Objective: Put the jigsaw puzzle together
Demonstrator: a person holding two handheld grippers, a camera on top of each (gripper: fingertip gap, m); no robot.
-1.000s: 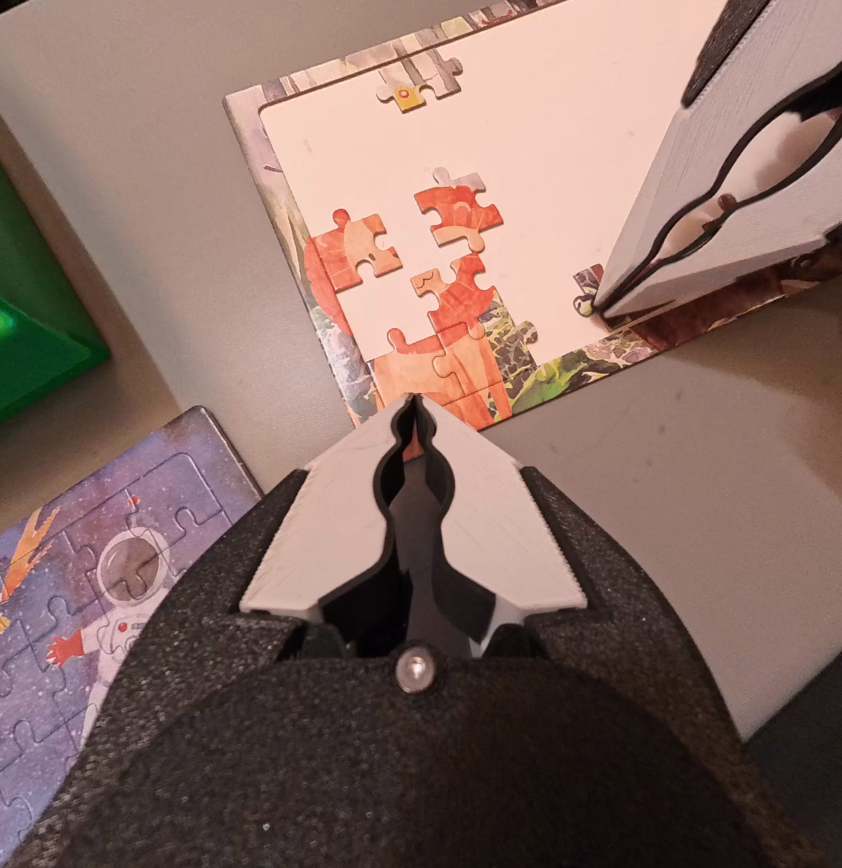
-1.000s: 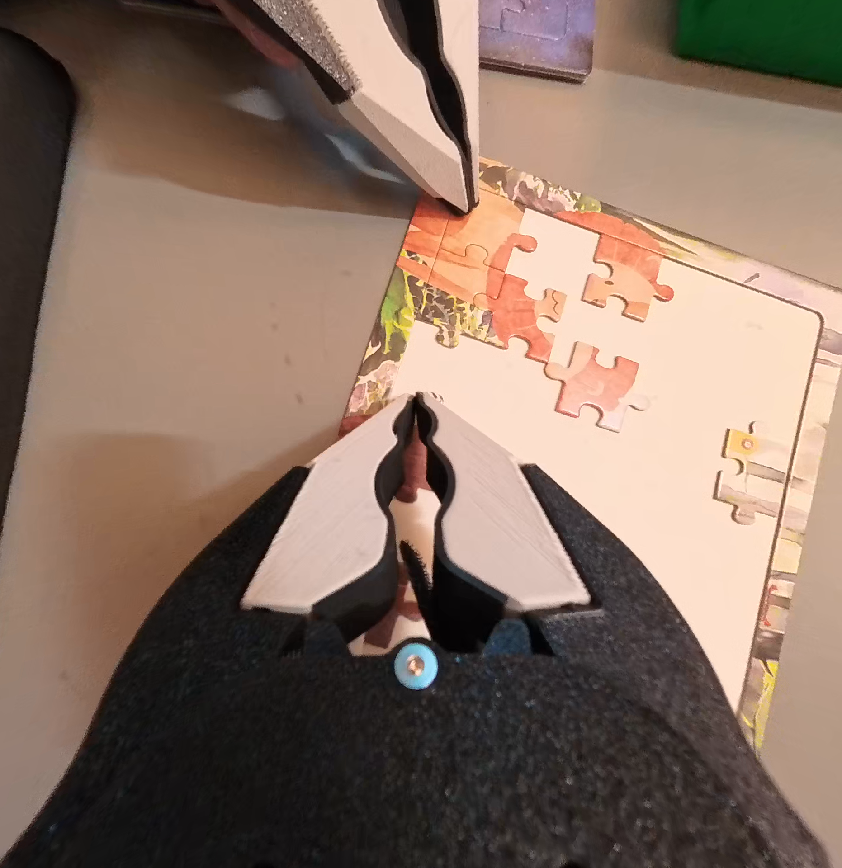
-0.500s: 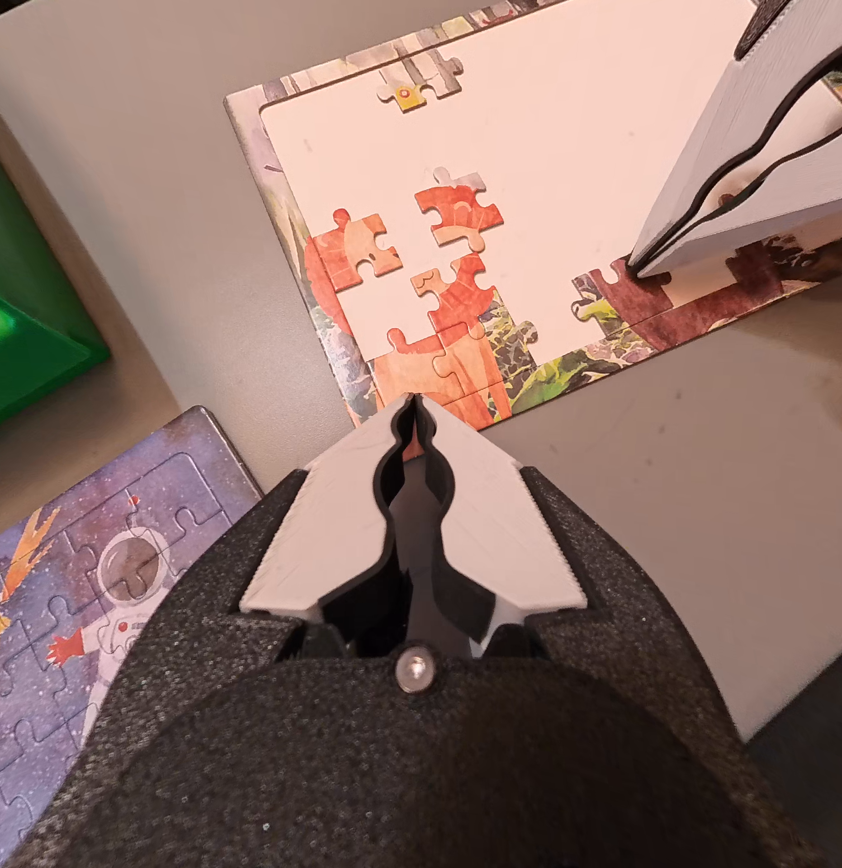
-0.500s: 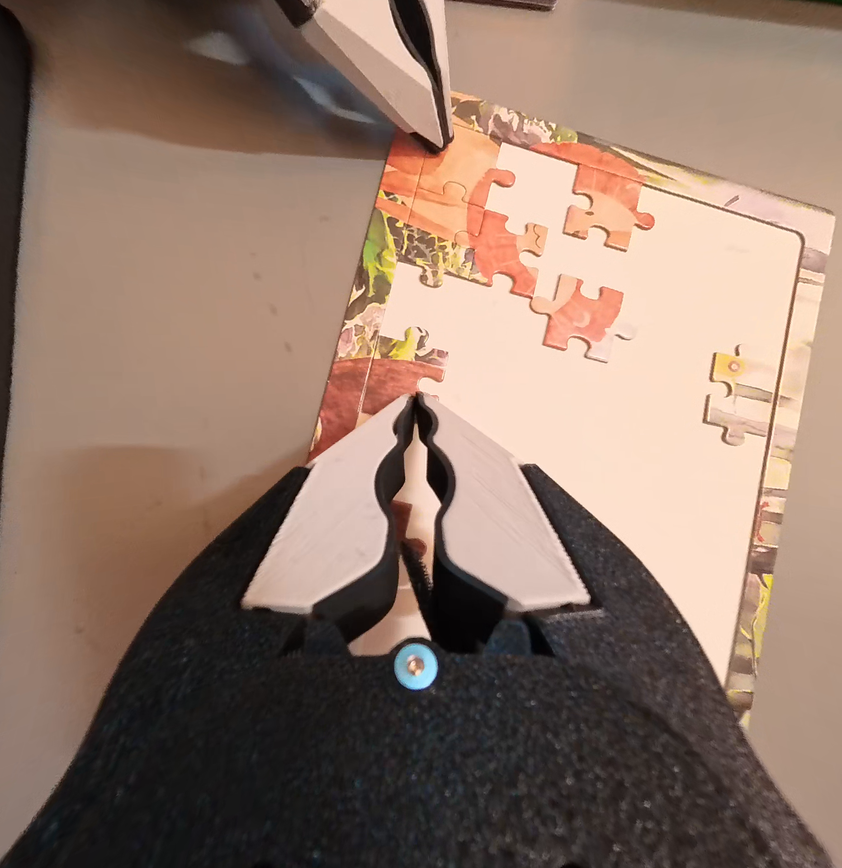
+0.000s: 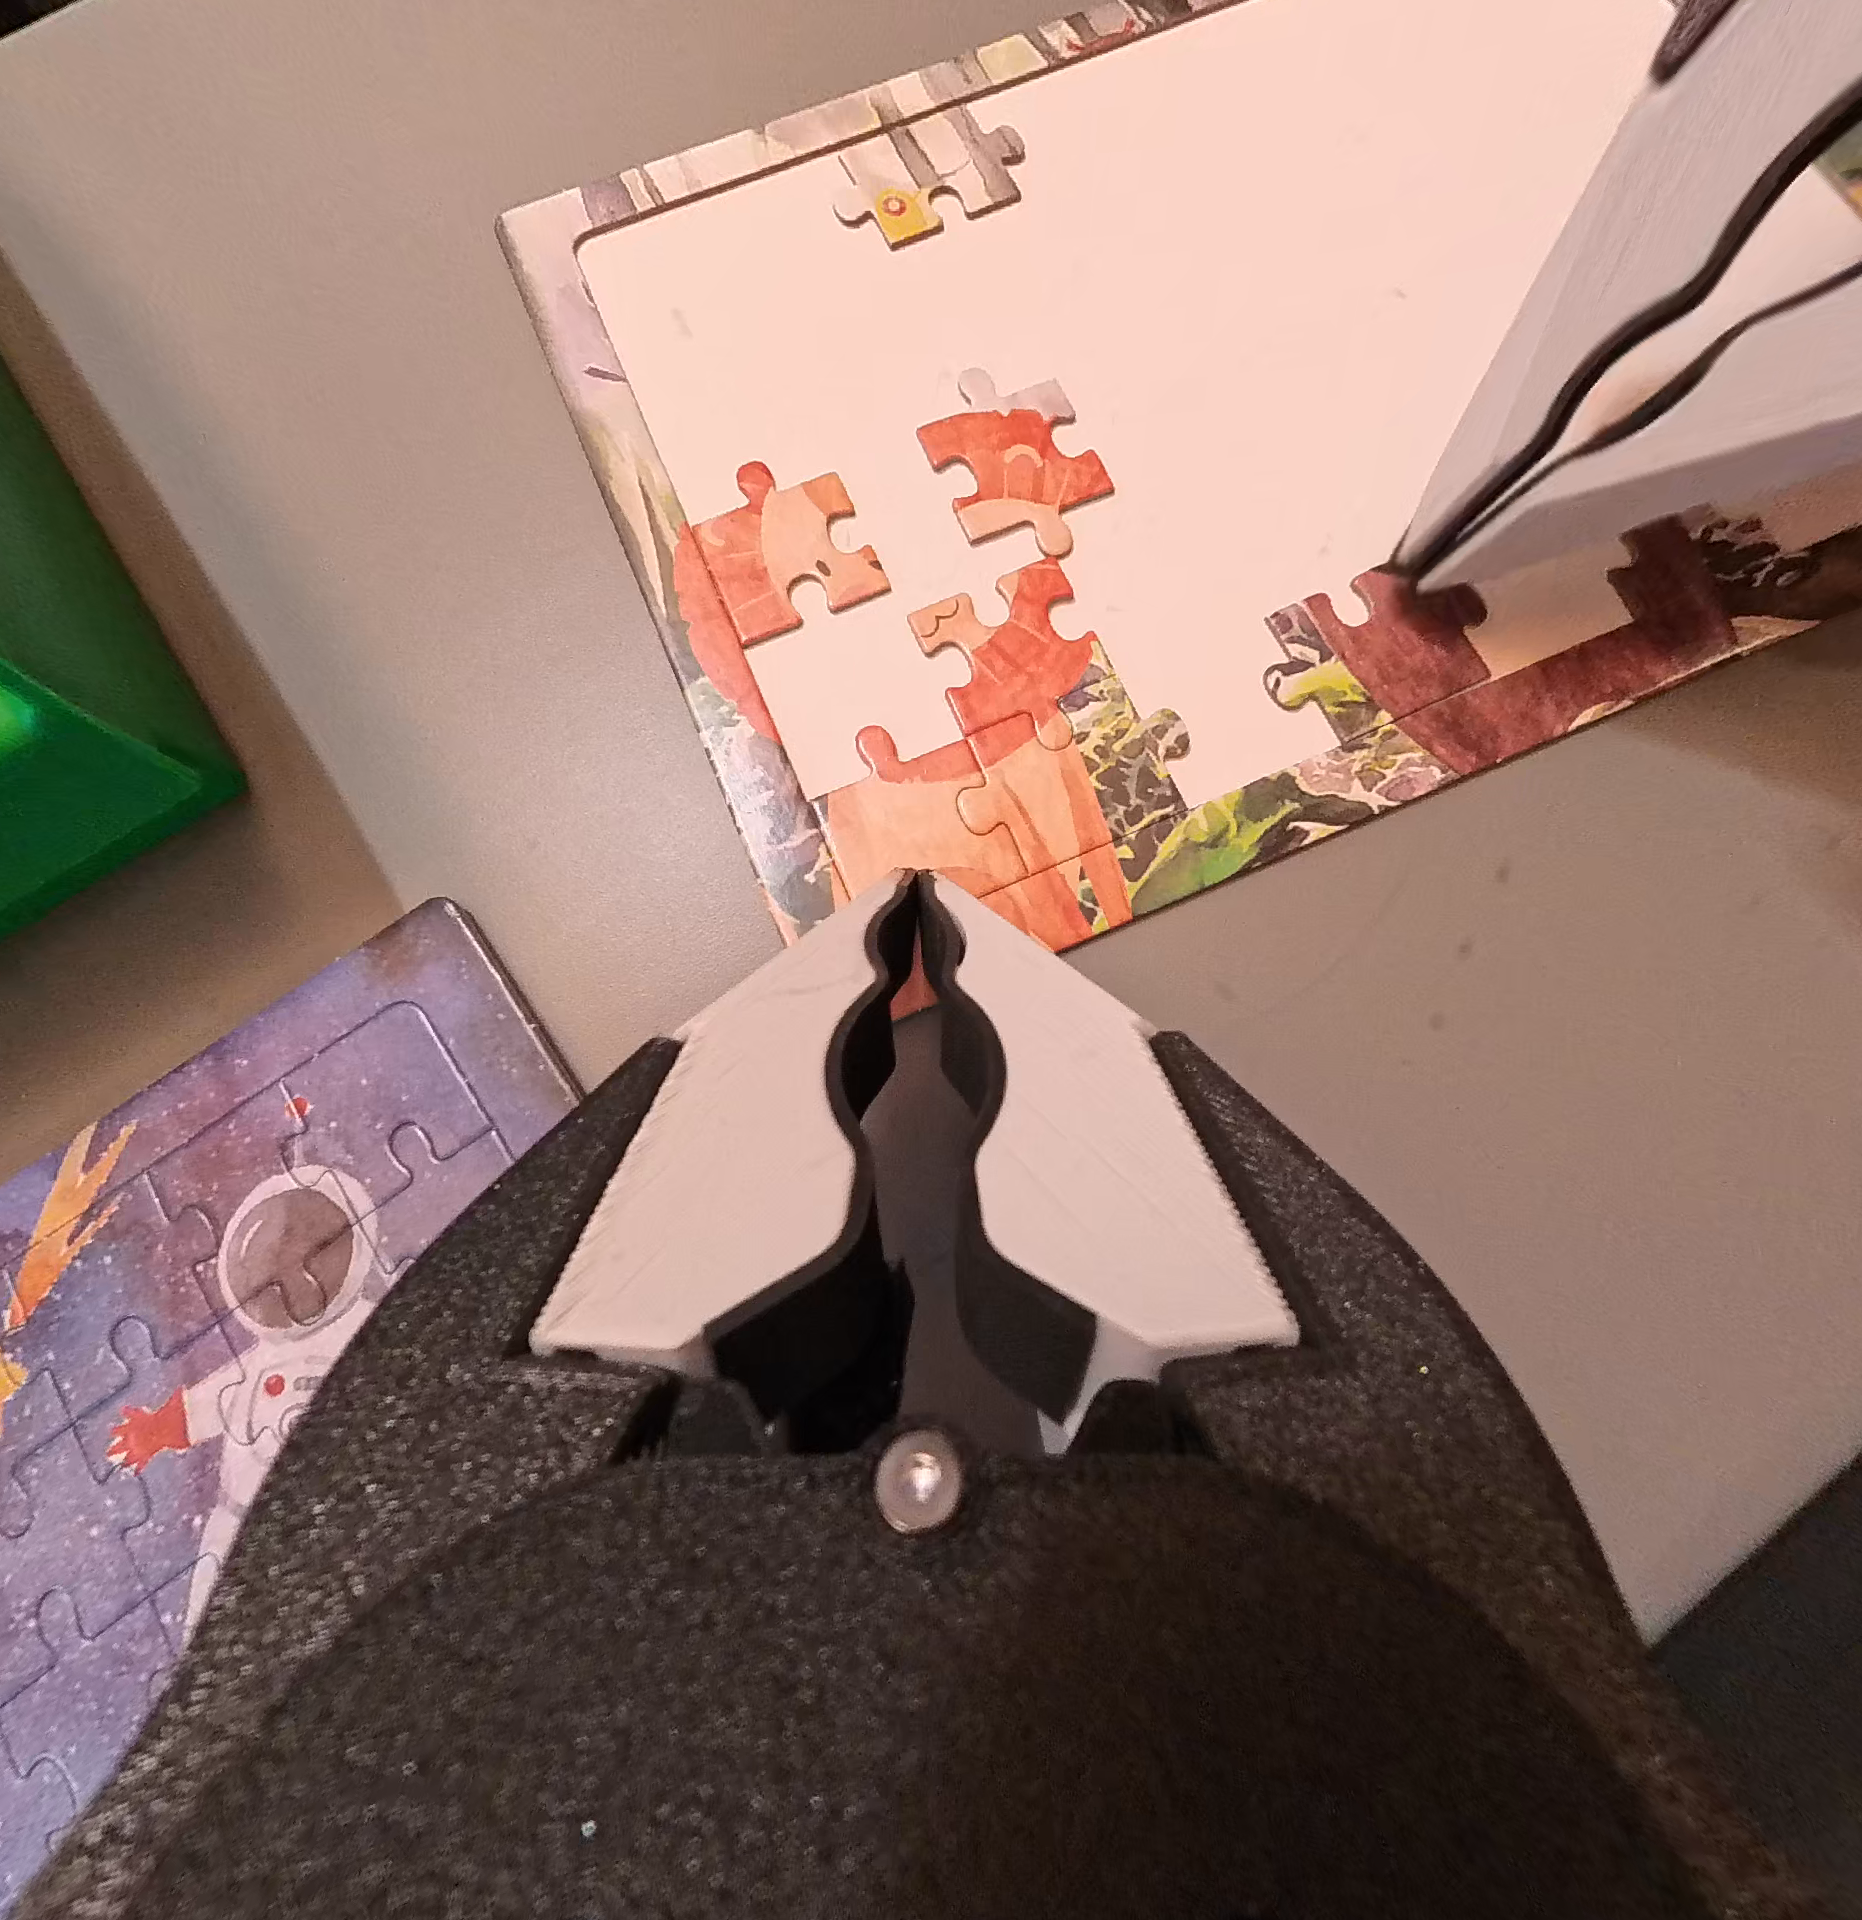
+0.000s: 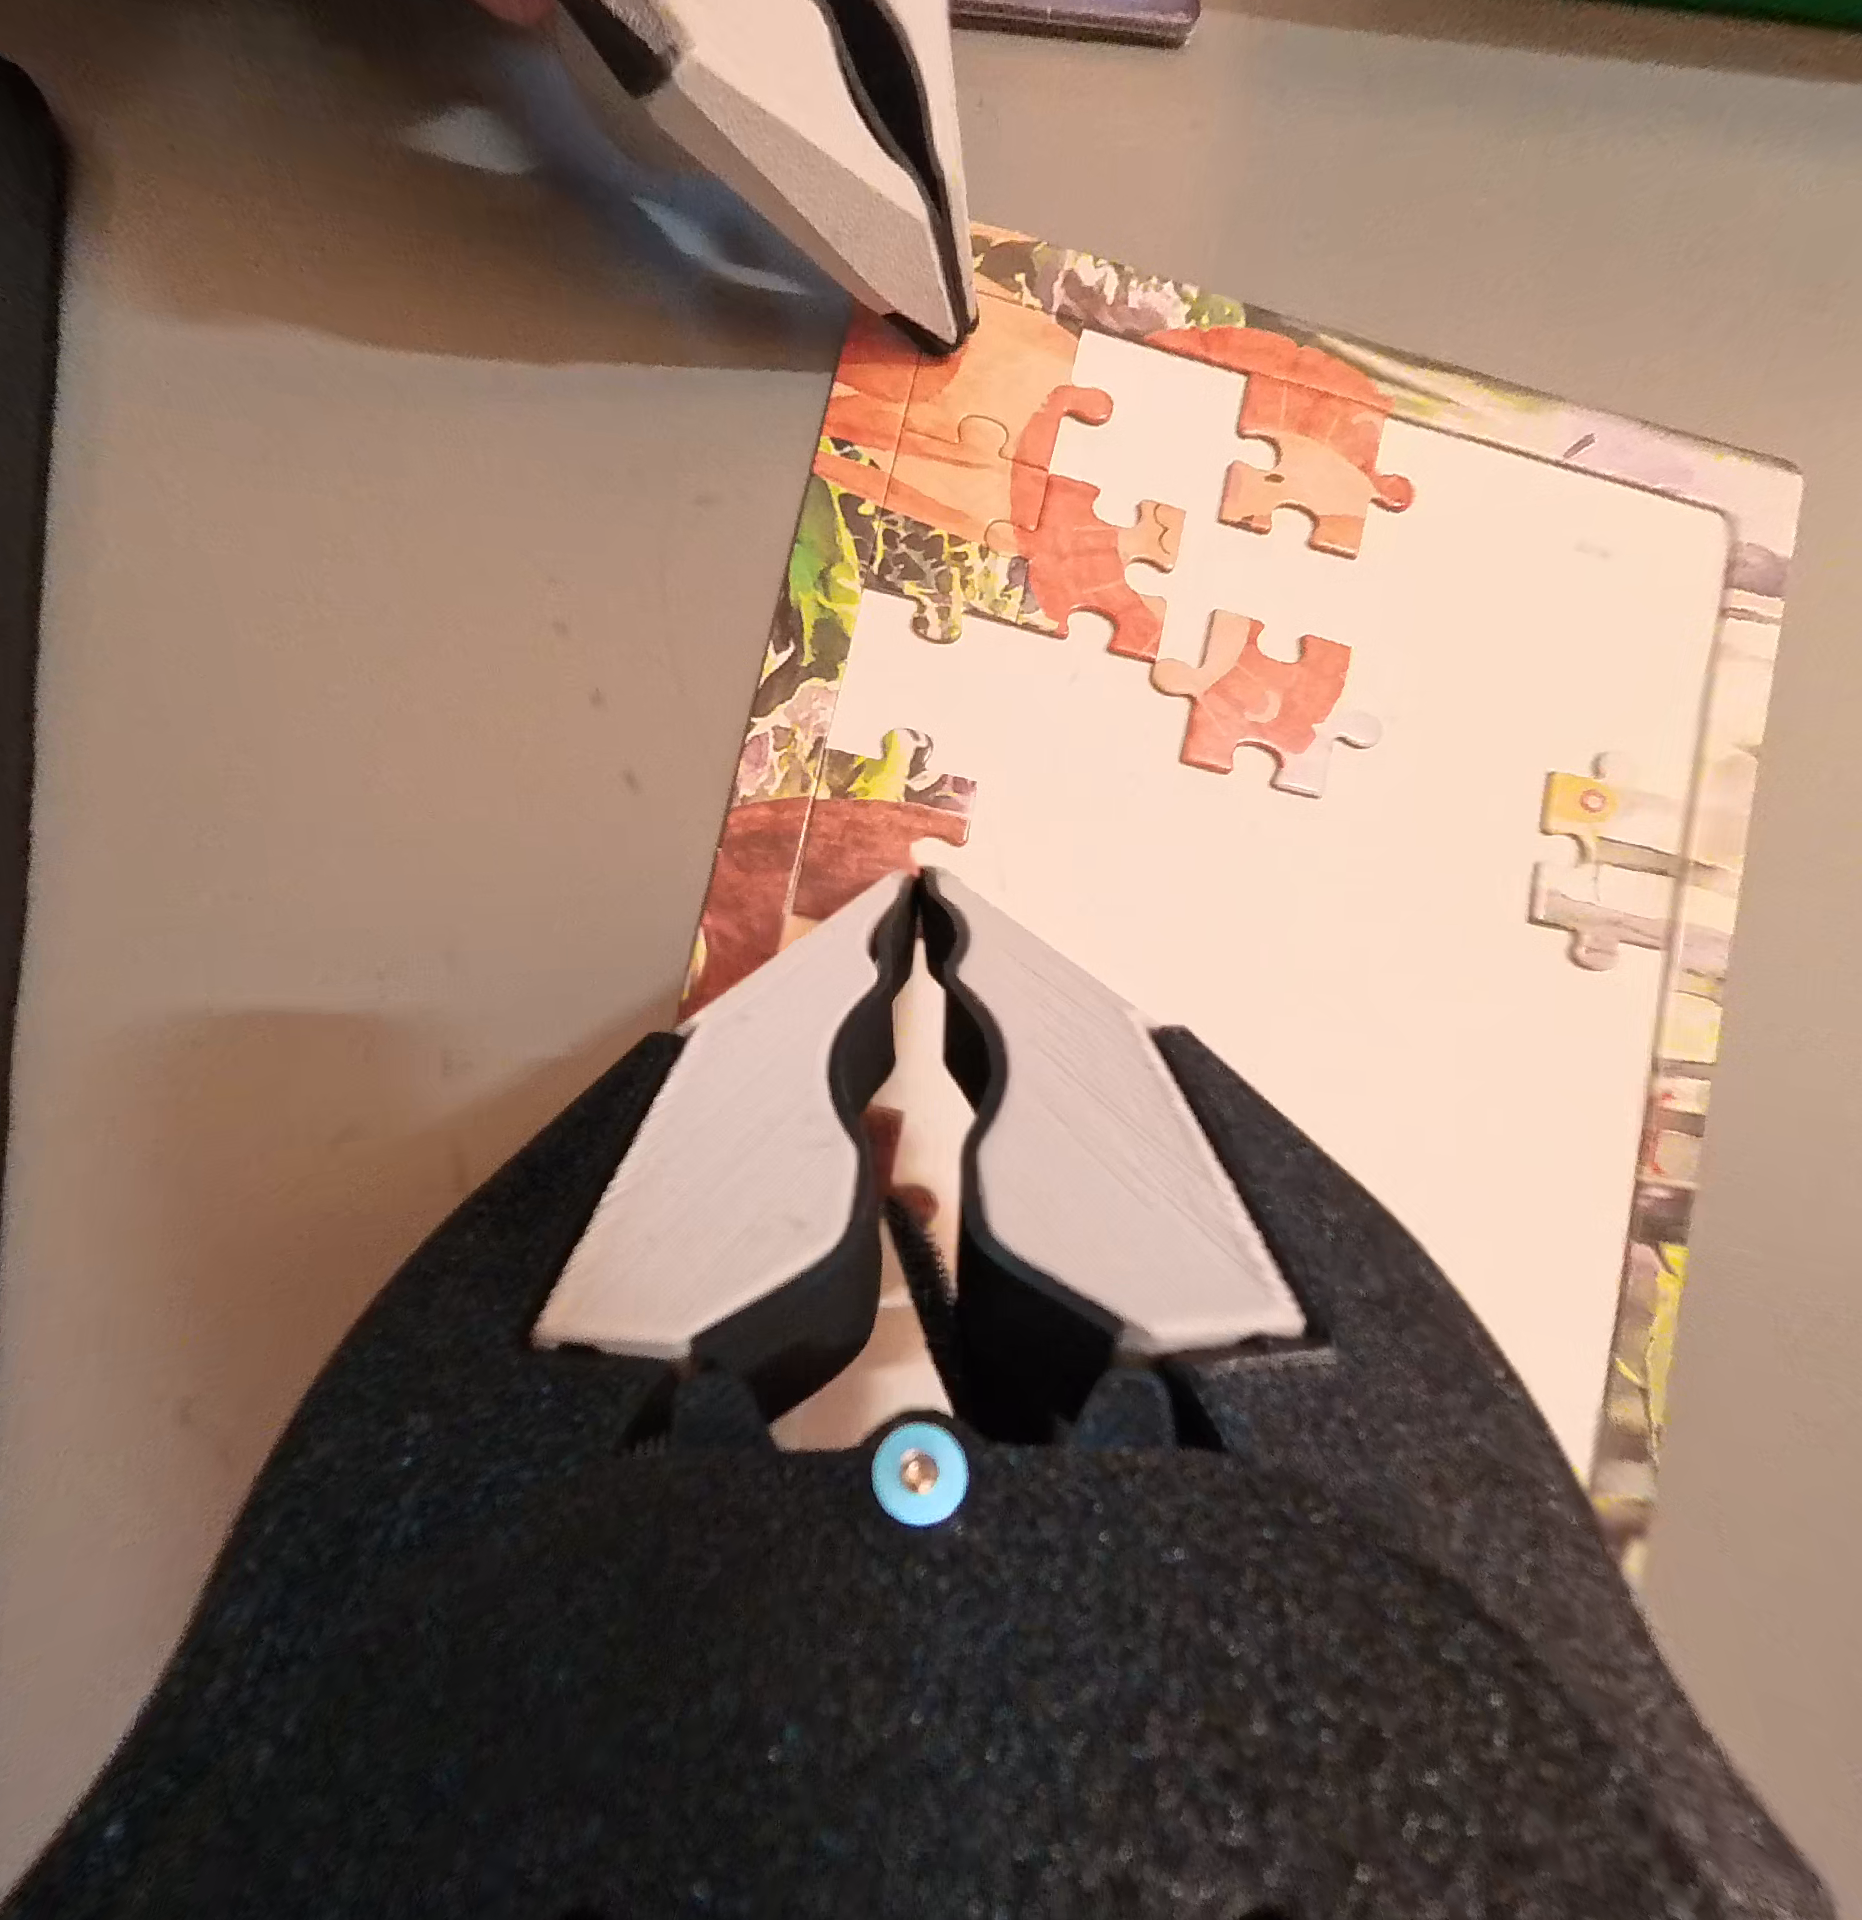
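Note:
The puzzle tray has a white floor and a printed frame. Joined orange and green pieces fill its corner nearest my left gripper, which is shut and empty, its tip resting on that corner. My right gripper is shut and empty, its tip touching a brown piece that lies against the tray's edge. It also shows in the left wrist view on that brown piece. Loose orange pieces and a grey-yellow piece lie in the tray.
A finished astronaut puzzle lies left of my left gripper. A green box stands at the far left. The grey table's edge runs close on the right. The left gripper shows at the top of the right wrist view. There is about 11 centimeters between the tips of the two grippers.
My right gripper has drawn back along the tray's edge, uncovering the brown piece that now lies flat there. My left gripper has stayed on the tray corner.

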